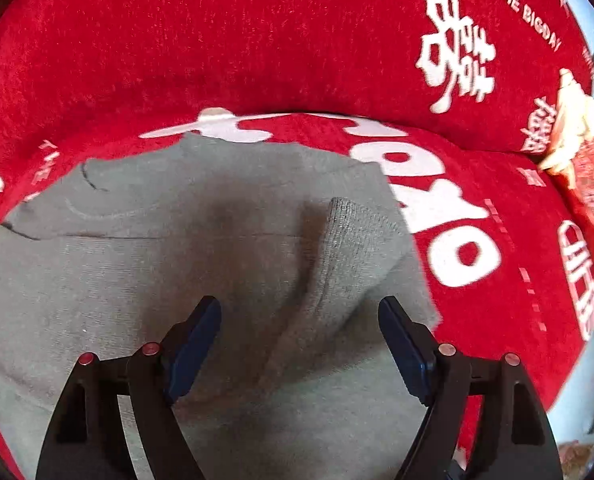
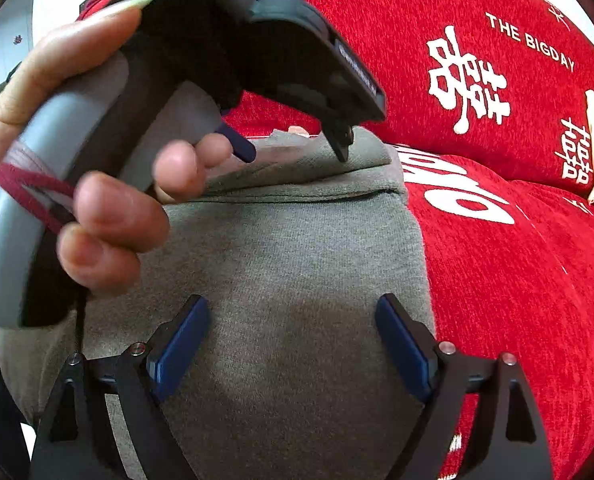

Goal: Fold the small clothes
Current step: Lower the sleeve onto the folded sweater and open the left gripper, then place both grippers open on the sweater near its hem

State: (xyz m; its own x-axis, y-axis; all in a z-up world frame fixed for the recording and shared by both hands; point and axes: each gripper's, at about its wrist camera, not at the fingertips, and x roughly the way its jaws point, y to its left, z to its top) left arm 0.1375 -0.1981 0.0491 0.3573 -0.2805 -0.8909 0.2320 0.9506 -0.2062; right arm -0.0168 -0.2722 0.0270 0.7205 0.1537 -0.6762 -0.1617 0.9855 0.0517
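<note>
Left of scene: person's hand (image 2: 109,216) wraps the grey handle of the left gripper (image 1: 299,344), seen from the right wrist view; a dark red cord loops round the handle

Left gripper: jaws released, wide apart, nothing between the pads. It hangs over a raised ridge of grey knit, not touching it as far as I can tell

Centre: grey garment (image 2: 289,264), a small knit piece, lies on a red sofa cover (image 1: 177,40) printed with white characters and lettering. Far part of the garment looks doubled over; a folded edge runs across it, with a shadowed seam line below. In the left wrist view a ribbed strip, maybe a sleeve or cuff, stands up in a crease (image 1: 337,248)

Right gripper (image 2: 293,340): jaws released too, pads clear of the cloth, aimed down at the near flat part of the garment

Right of scene: cream tassel or trim (image 1: 573,120) at the sofa edge, well apart from the garment

Step in hand, my reading: one fold laid, both tools free, regrasp pending. Folding looks partway done, the ridge not flattened

Next move calls for: closing on a loose edge or the raised strip, pinching one layer only, then carrying it across without dragging the fold beneath

Containers: none in view; no basket, box or bin to report
</note>
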